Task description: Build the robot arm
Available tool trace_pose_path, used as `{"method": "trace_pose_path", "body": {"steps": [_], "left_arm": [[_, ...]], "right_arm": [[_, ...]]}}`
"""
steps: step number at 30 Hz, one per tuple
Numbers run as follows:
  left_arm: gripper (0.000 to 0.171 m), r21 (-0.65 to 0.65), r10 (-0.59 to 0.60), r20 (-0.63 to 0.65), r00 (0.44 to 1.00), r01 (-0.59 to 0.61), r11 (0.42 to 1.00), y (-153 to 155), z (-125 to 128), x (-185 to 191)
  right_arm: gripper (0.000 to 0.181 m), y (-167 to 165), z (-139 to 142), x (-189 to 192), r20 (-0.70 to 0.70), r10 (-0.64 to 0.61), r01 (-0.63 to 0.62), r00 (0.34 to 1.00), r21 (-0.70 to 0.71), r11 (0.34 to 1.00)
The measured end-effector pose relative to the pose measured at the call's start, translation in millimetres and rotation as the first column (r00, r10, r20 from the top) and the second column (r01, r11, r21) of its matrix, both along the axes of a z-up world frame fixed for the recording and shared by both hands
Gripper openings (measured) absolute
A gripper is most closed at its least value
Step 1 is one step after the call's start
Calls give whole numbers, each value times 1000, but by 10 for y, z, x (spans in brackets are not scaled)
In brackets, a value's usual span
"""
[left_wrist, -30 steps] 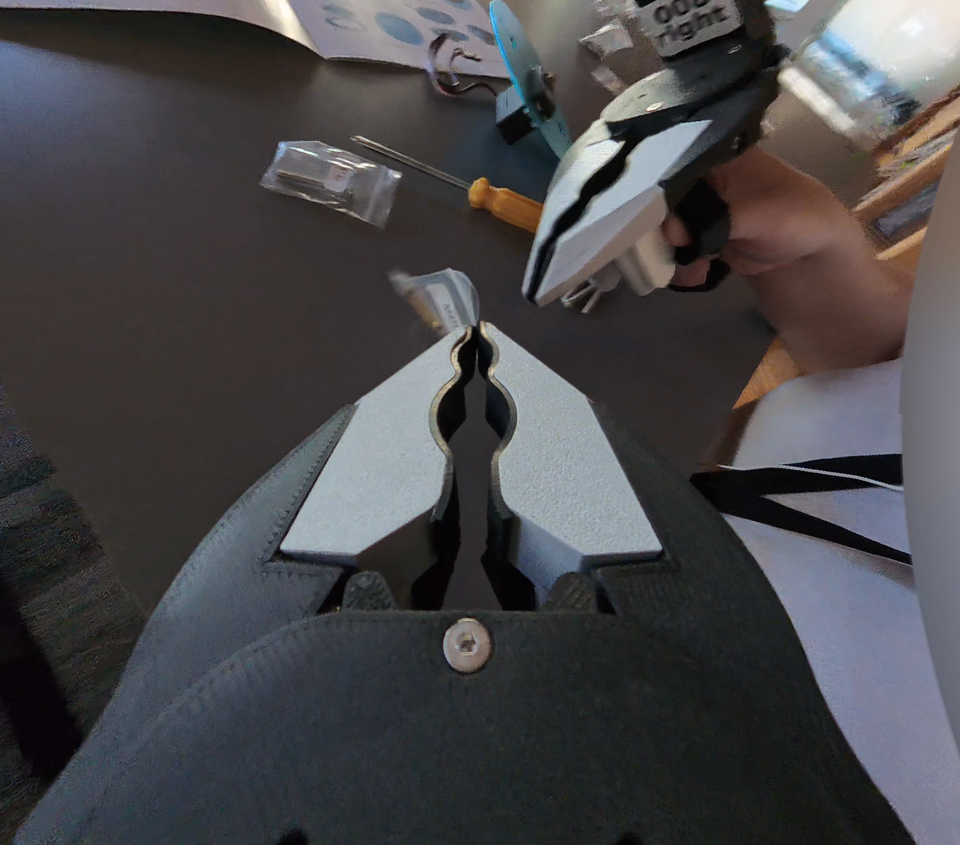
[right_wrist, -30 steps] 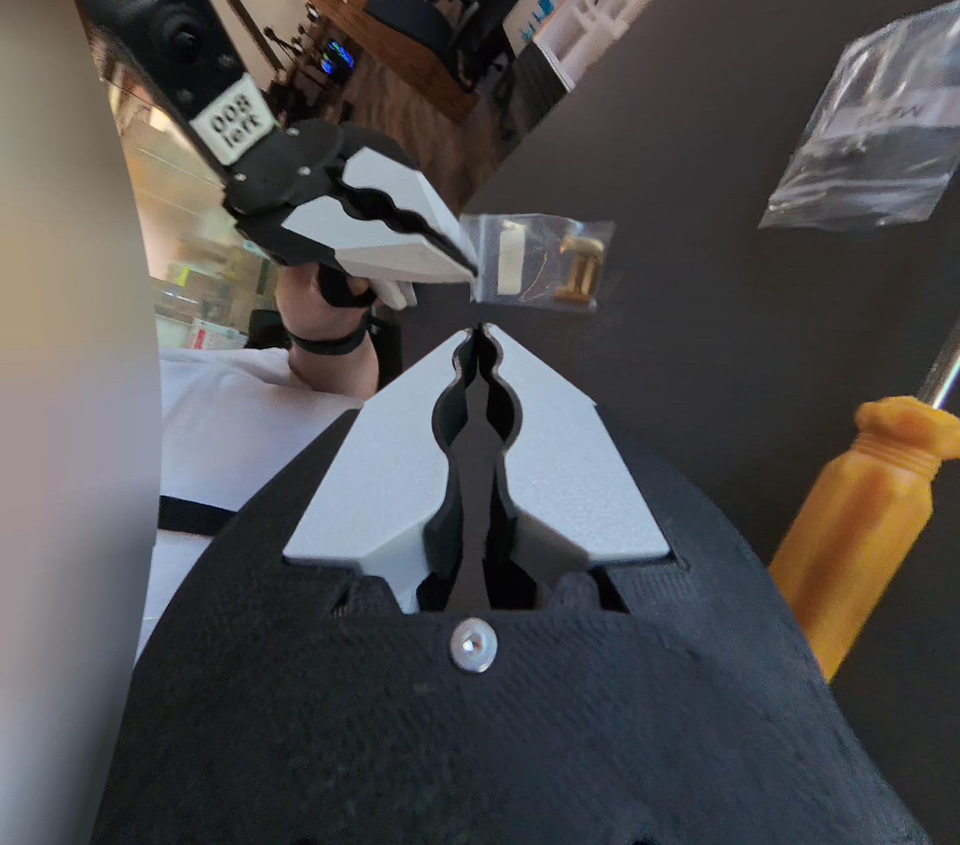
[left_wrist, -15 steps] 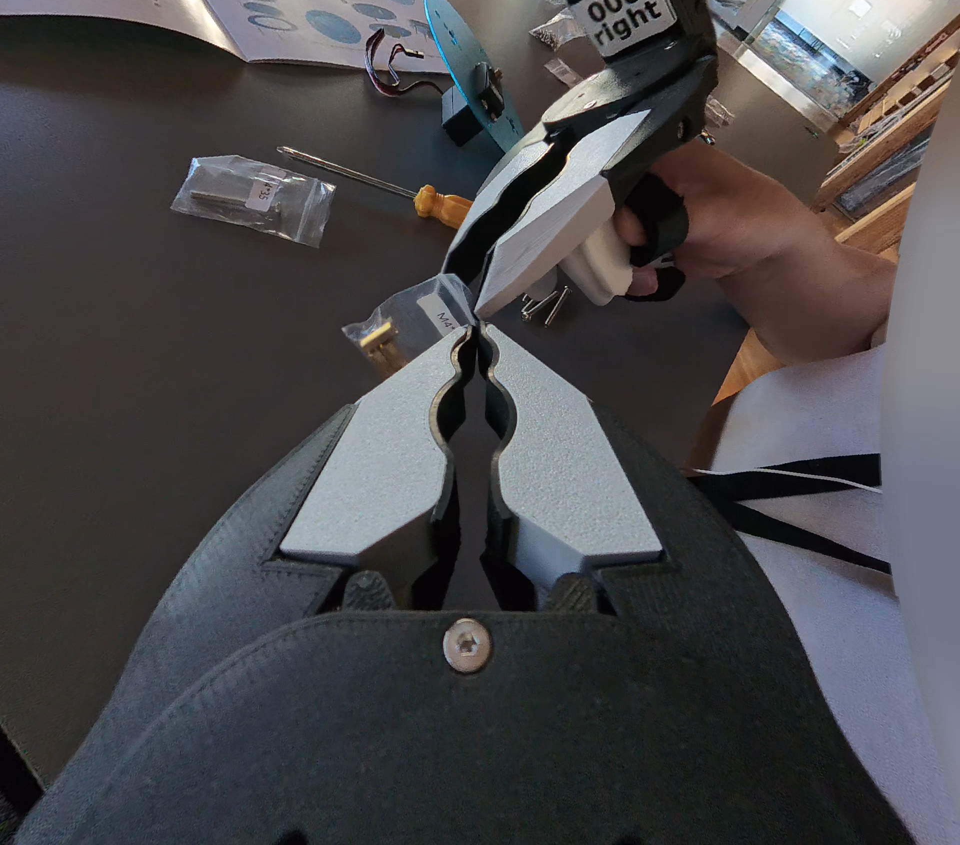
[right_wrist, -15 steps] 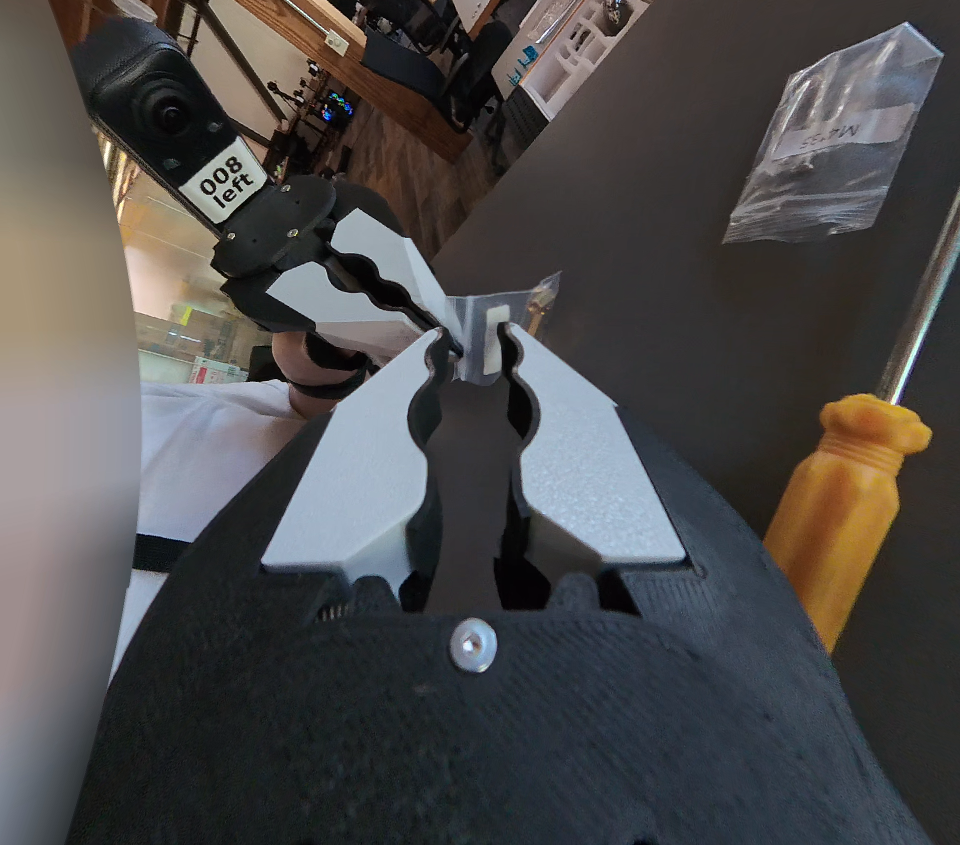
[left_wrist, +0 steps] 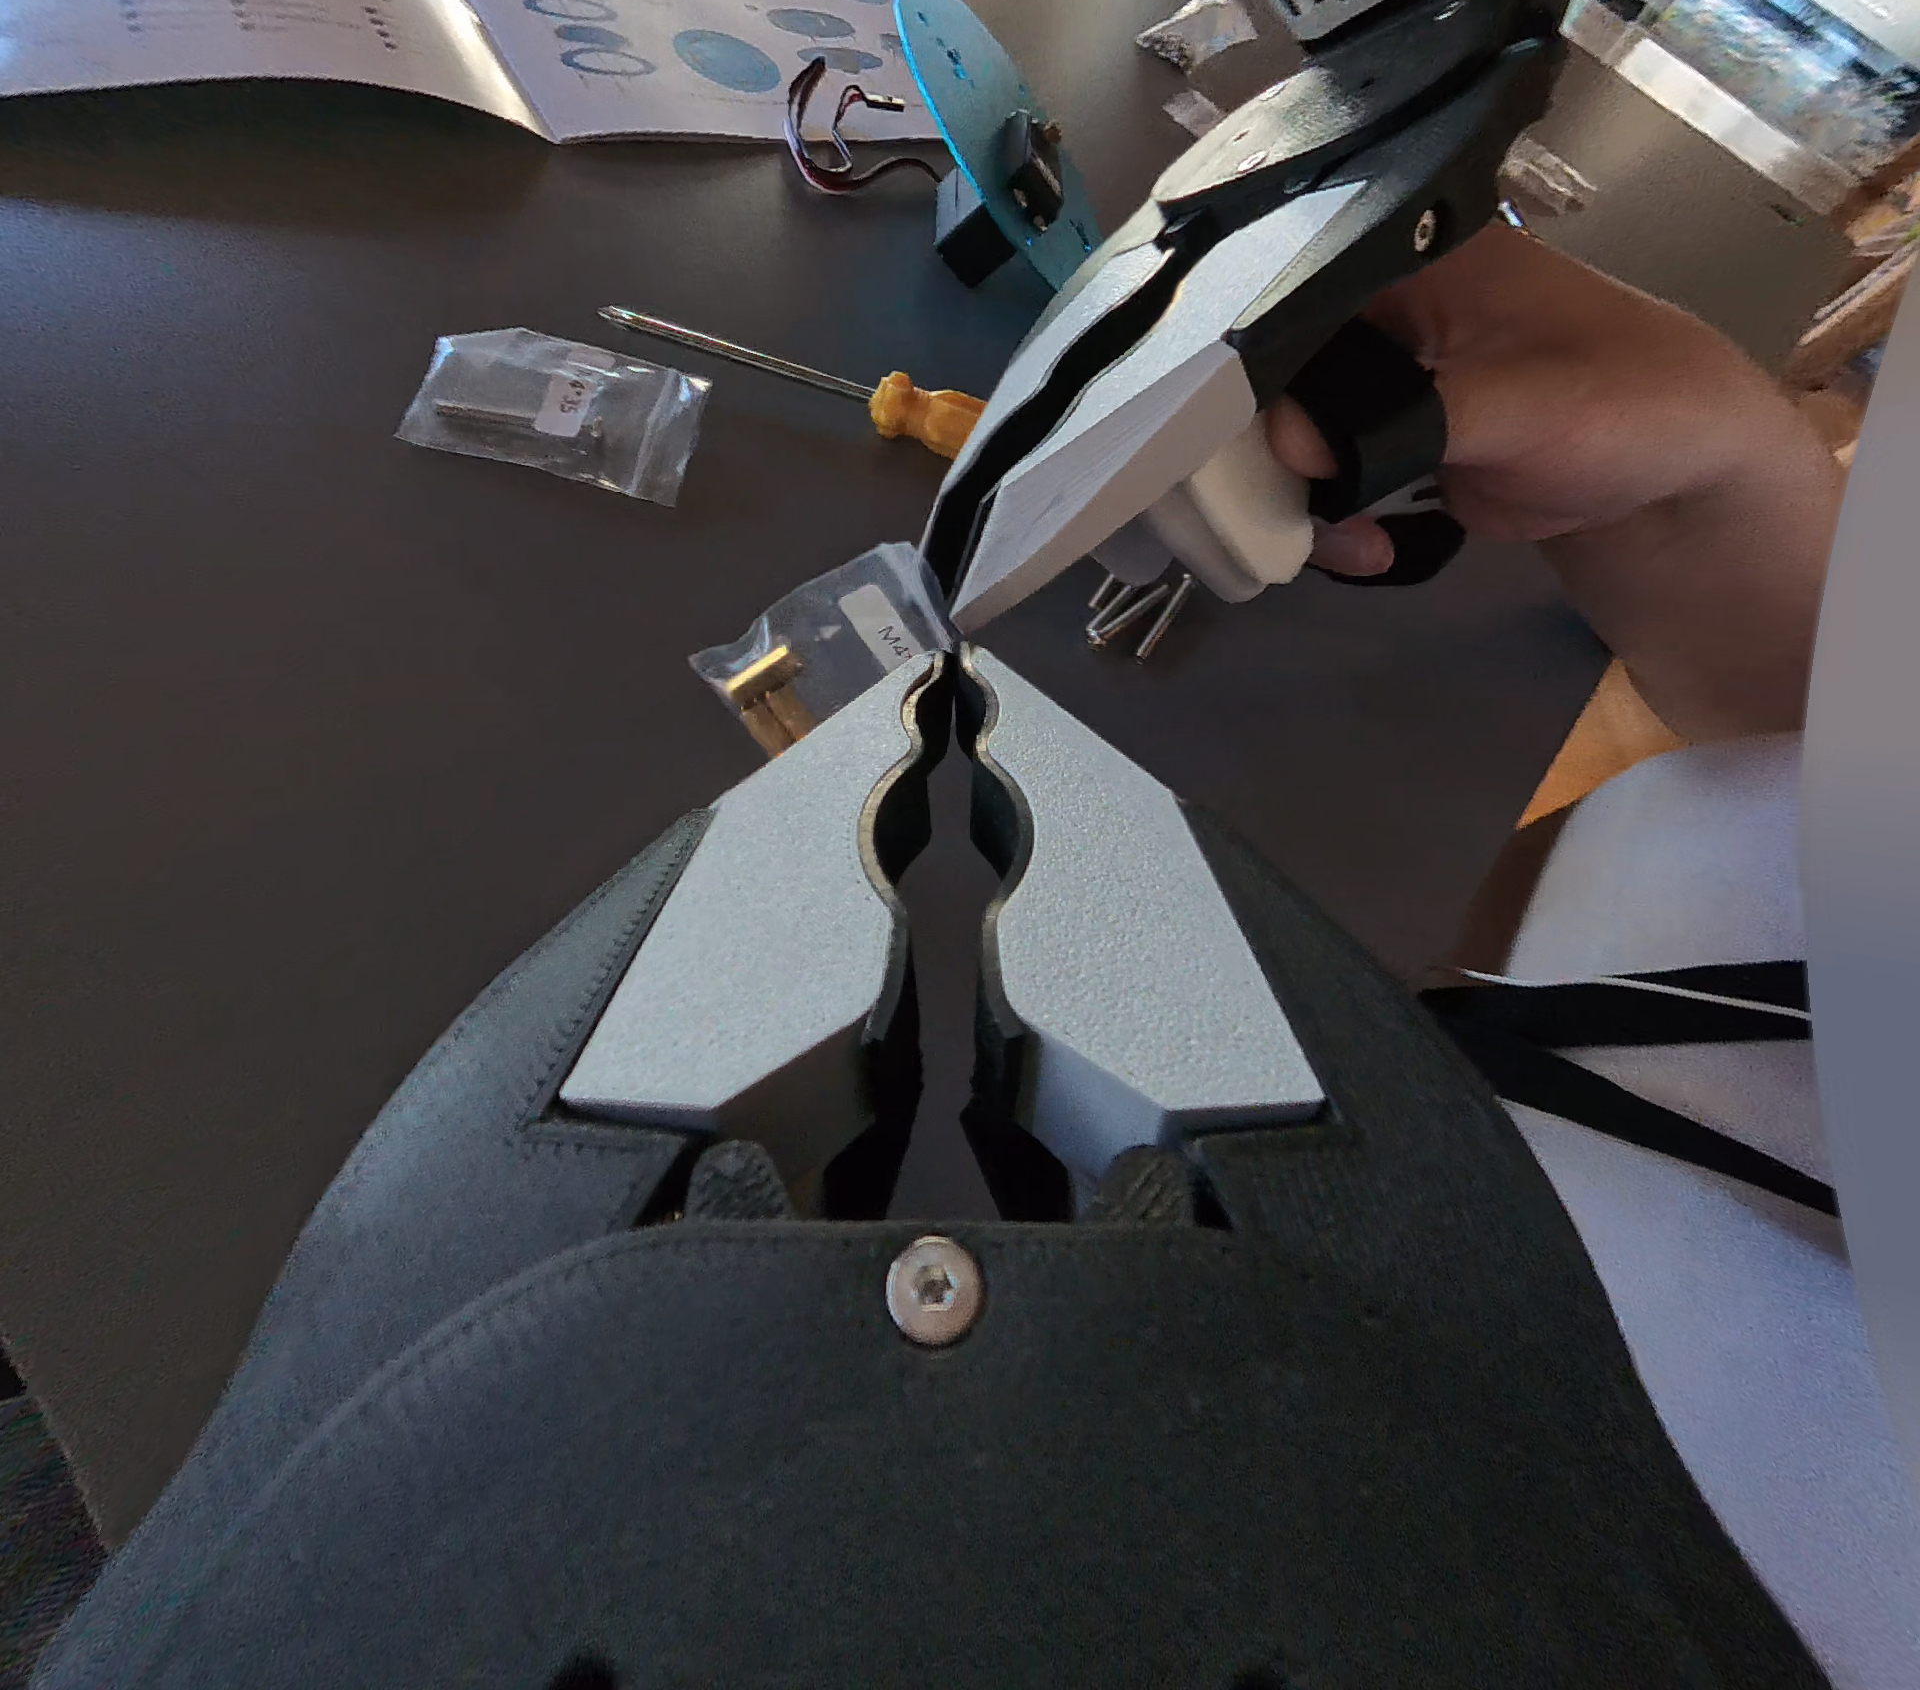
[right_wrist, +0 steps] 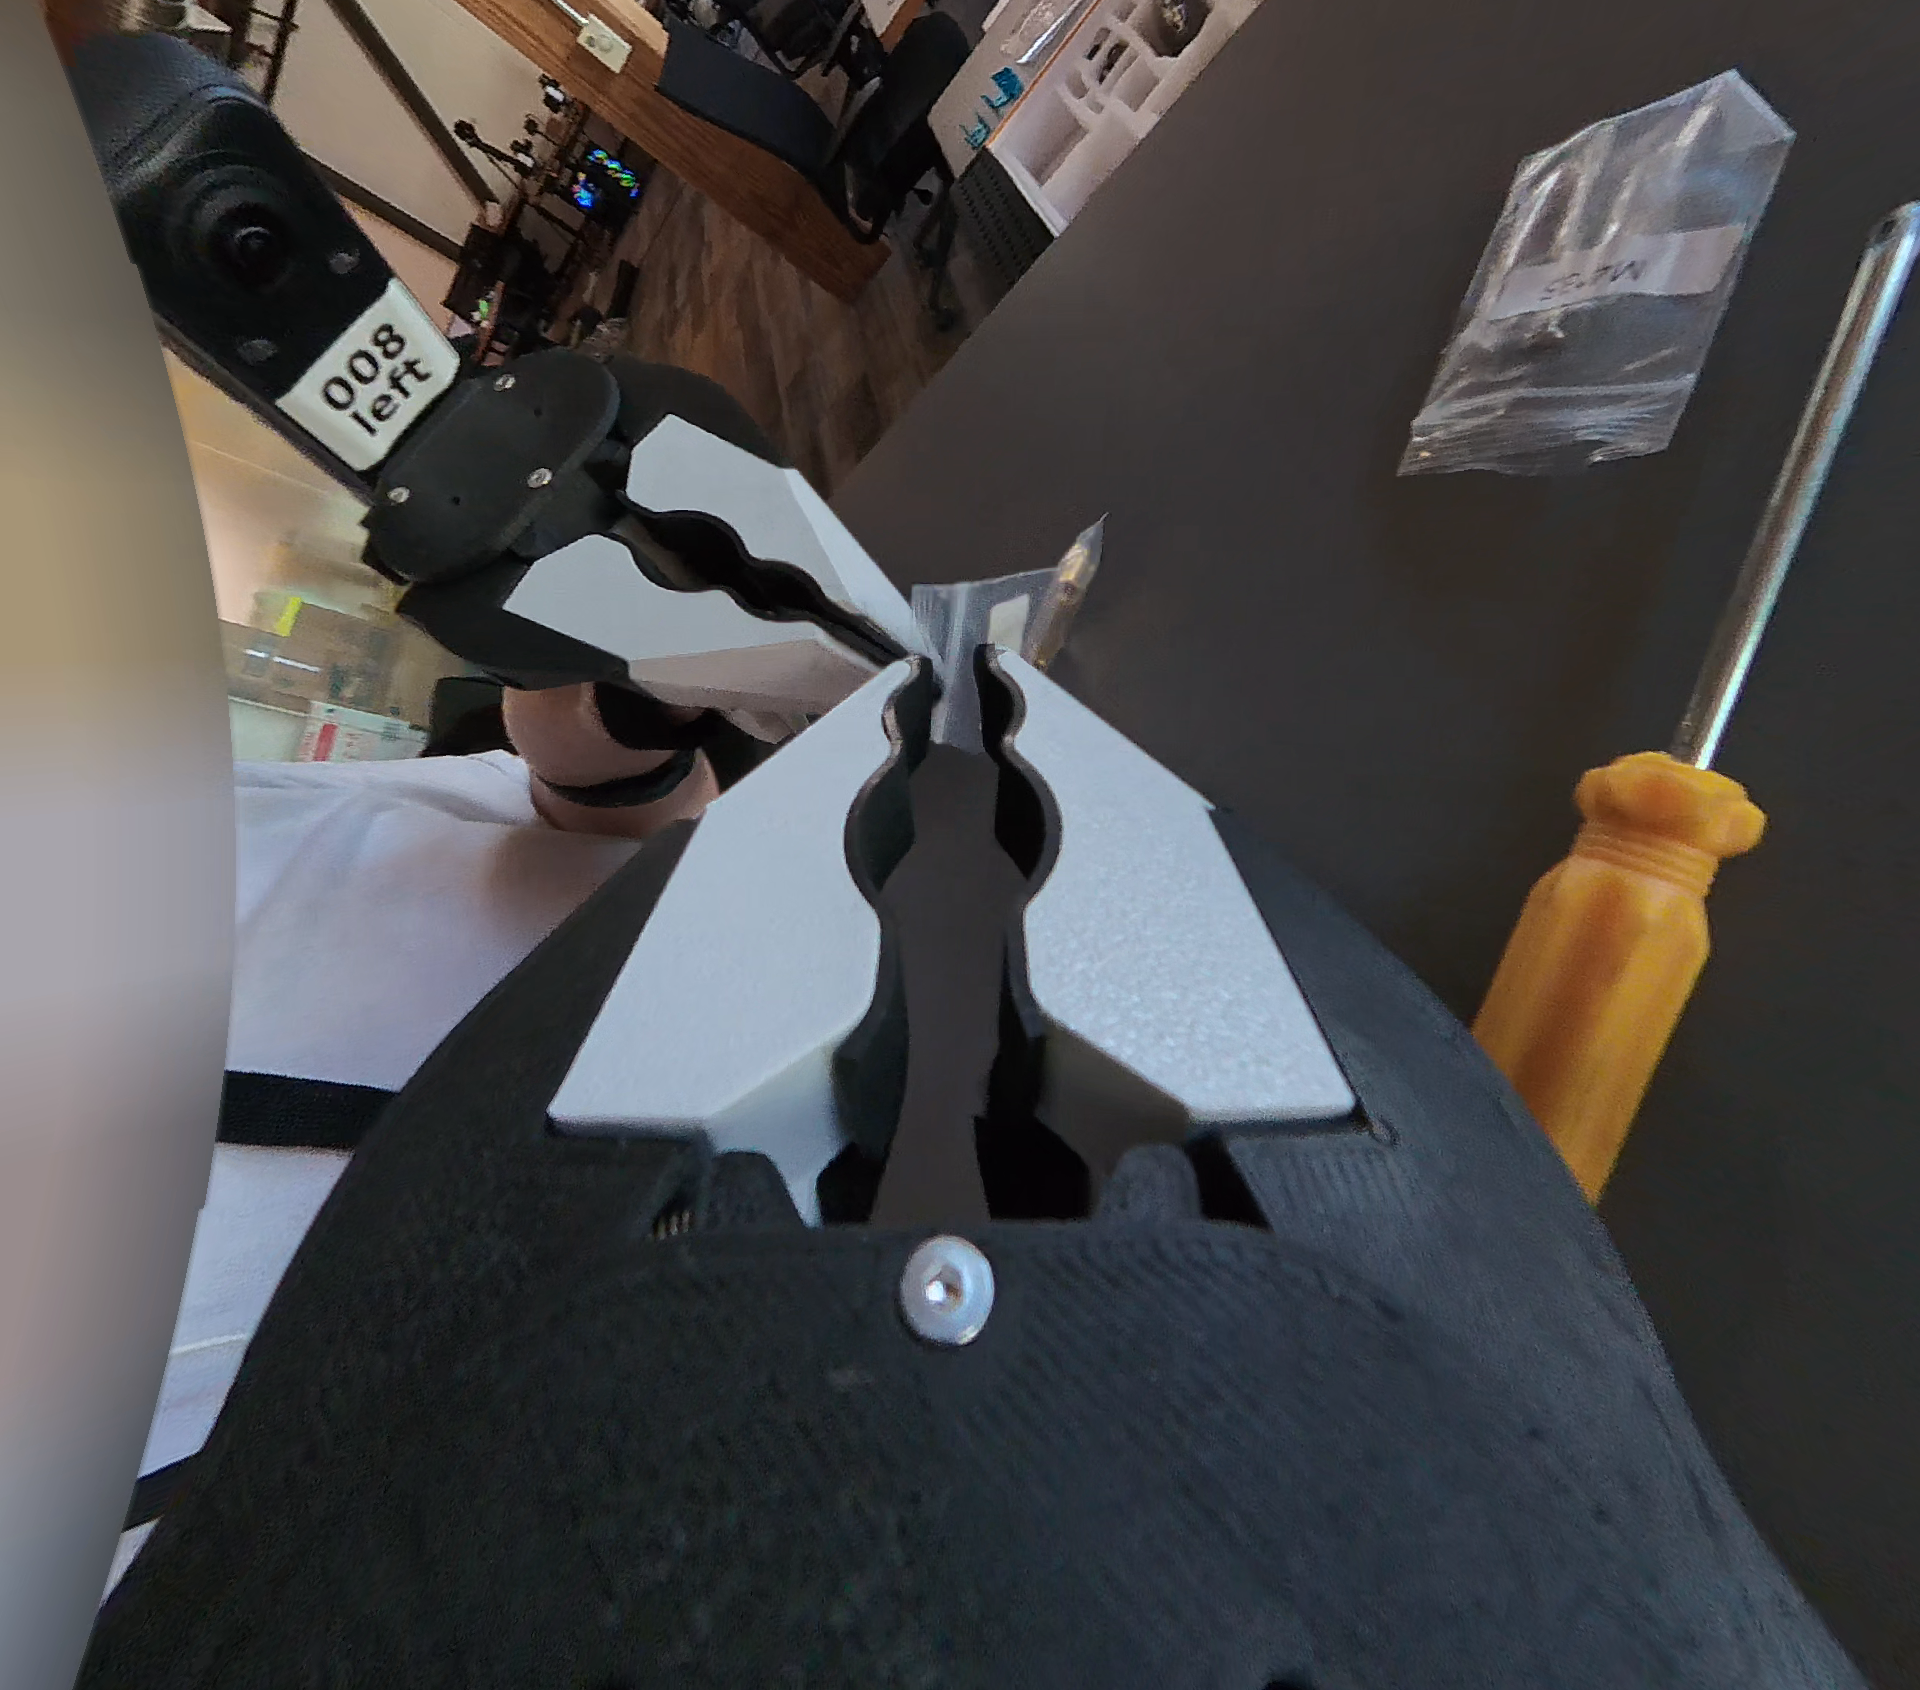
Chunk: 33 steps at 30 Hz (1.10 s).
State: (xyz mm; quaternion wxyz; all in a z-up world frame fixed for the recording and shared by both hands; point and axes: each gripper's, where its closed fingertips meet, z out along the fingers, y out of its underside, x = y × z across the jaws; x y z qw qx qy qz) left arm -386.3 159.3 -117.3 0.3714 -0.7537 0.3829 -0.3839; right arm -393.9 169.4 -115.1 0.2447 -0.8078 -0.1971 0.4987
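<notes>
Left wrist view: left gripper (left_wrist: 953,666) jaws pinched together on the near edge of a small clear bag (left_wrist: 821,641) with brass parts inside, held just above the dark counter (left_wrist: 260,705). Right gripper (left_wrist: 951,575) tips meet the same bag edge from above, right beside the left tips. Loose screws (left_wrist: 1132,610) lie just under it. A second bag (left_wrist: 556,414), a screwdriver (left_wrist: 914,409) and a blue disc with servo (left_wrist: 997,113) lie farther off.

Right wrist view: right gripper (right_wrist: 948,666) narrowed onto the bag top (right_wrist: 961,632), a thin gap showing between the tips; the left gripper (right_wrist: 899,648) clamps alongside.

Risks: both grips sit on thin film at one edge. Pulling apart could tear the bag or slip it free, dropping brass parts among the screws. Tips could collide.
</notes>
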Motion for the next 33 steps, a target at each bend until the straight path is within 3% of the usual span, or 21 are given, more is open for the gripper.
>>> {"method": "trace_pose_path", "body": {"steps": [3,8,22,33], "left_arm": [[0,20,18,1,1000,-18,1000,24,21,7],[0,29,21,-4,1000,-21,999,22,14,34],[0,90,28,-33,999,-25,996,21,13,70],[3,9,45,66,997,-45,999,71,97,-18]], "right_arm": [[5,30,-6,46,33,-17,16,999,27,1000],[8,-25,99,-2,-81,8,-11,997,-32,999],[1,23,14,36,6,-6,5,1000,16,1000],[0,0,9,26,44,18,-20,999,54,998]]}}
